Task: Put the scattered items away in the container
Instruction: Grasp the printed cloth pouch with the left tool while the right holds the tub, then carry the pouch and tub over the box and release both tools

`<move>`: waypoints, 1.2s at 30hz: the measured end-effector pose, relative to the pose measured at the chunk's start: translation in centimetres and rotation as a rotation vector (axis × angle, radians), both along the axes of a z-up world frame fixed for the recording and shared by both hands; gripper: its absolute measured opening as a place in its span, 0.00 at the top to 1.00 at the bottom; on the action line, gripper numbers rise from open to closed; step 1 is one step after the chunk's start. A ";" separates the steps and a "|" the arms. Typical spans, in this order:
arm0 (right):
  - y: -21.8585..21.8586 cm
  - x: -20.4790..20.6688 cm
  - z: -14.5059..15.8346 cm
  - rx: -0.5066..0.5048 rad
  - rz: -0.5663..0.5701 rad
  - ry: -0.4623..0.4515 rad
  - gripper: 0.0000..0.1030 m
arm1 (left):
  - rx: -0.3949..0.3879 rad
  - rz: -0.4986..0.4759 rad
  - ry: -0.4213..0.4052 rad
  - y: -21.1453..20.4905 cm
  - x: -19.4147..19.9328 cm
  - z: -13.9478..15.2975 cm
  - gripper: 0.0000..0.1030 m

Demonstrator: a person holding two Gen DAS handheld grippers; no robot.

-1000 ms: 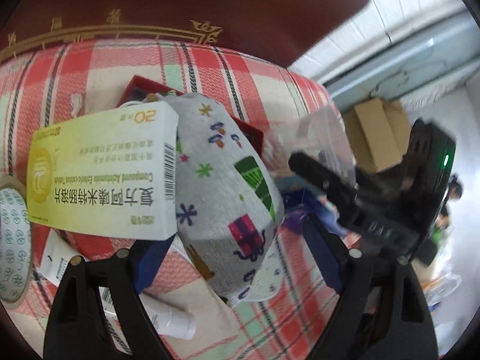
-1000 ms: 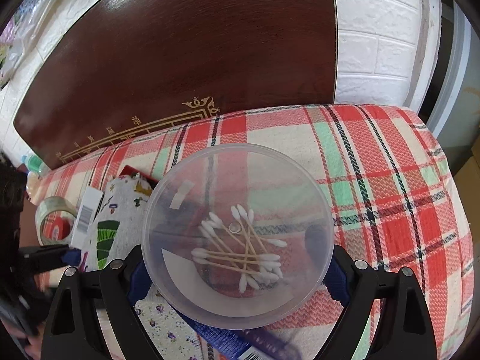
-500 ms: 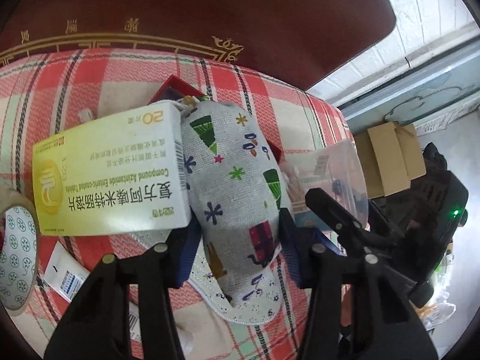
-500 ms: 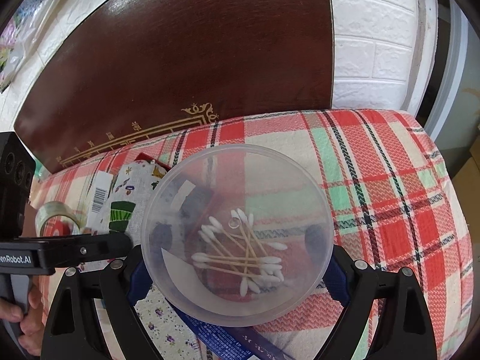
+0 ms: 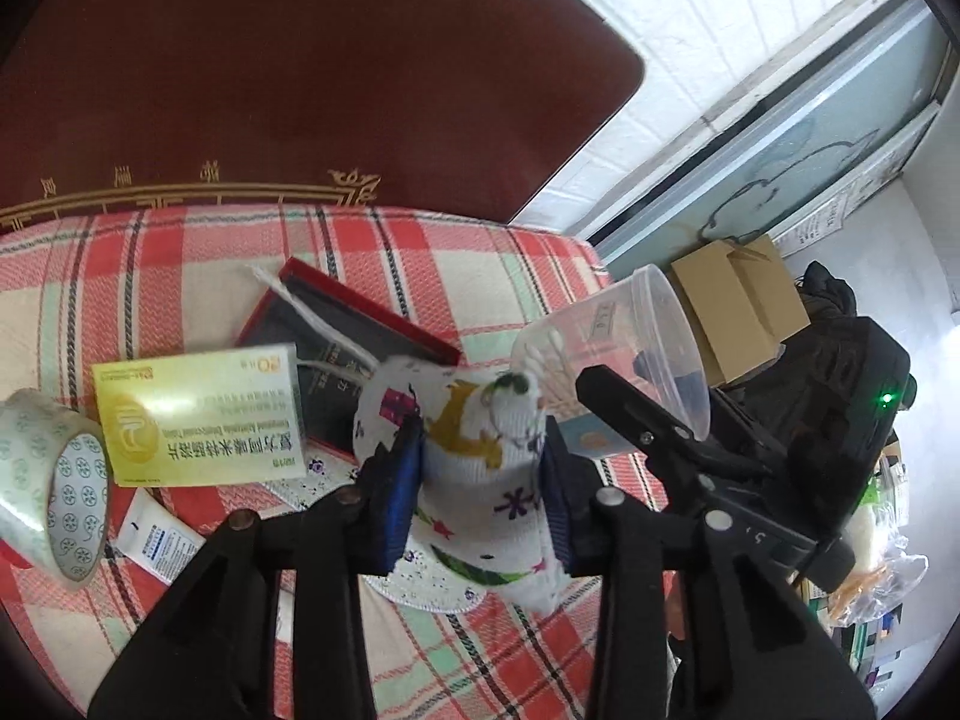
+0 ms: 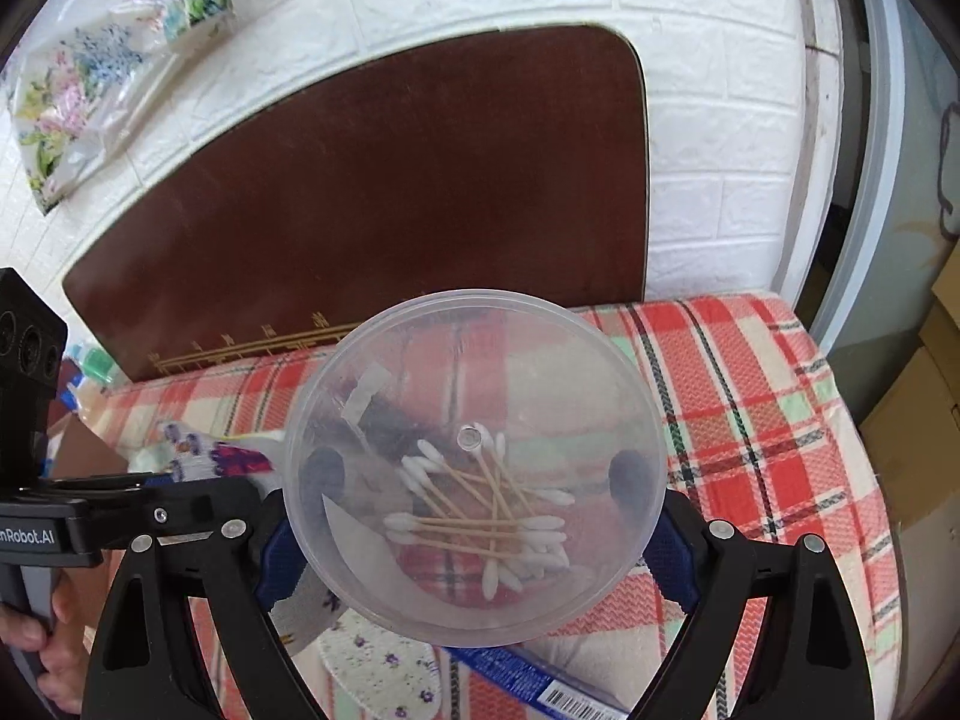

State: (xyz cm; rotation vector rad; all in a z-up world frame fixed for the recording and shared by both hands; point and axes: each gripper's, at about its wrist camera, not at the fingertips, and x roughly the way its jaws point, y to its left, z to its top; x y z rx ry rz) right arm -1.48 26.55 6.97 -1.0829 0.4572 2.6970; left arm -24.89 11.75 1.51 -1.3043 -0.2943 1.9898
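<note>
My left gripper (image 5: 483,480) has a white cloth pouch (image 5: 474,420) with colourful prints between its blue pads. The jaws are closing and the pads press its sides, with the pouch lifted off the plaid bedcover (image 5: 150,276). My right gripper (image 6: 474,480) is shut on a clear round container (image 6: 474,360), tilted so its mouth faces the camera. Several cotton swabs (image 6: 480,516) lie inside it. In the left wrist view the same container (image 5: 624,336) hangs just right of the pouch. In the right wrist view the pouch (image 6: 204,456) shows at the left.
A yellow medicine box (image 5: 198,414), a tape roll (image 5: 54,480), a red-edged dark case (image 5: 348,330) and a white sachet (image 5: 156,540) lie on the bedcover. A blue packet (image 6: 528,678) lies under the container. A brown headboard (image 6: 390,198) stands behind, and a cardboard box (image 5: 738,306) beyond the bed.
The left jaws have closed on the pouch and lifted it, and the yellow box that leaned on it now lies on the bedcover. The right gripper has risen with the container.
</note>
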 end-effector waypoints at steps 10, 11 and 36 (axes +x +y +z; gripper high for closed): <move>-3.3 0.8 2.4 0.010 0.042 0.022 0.11 | -0.183 -0.023 0.028 -1.4 2.2 -0.6 0.68; -3.4 0.9 2.3 0.010 0.040 0.018 0.11 | -0.200 -0.040 0.006 -1.5 2.3 -1.7 0.65; -1.8 2.5 -1.2 -0.067 0.034 -0.015 0.11 | -0.523 -0.205 0.118 2.6 4.9 -8.2 0.48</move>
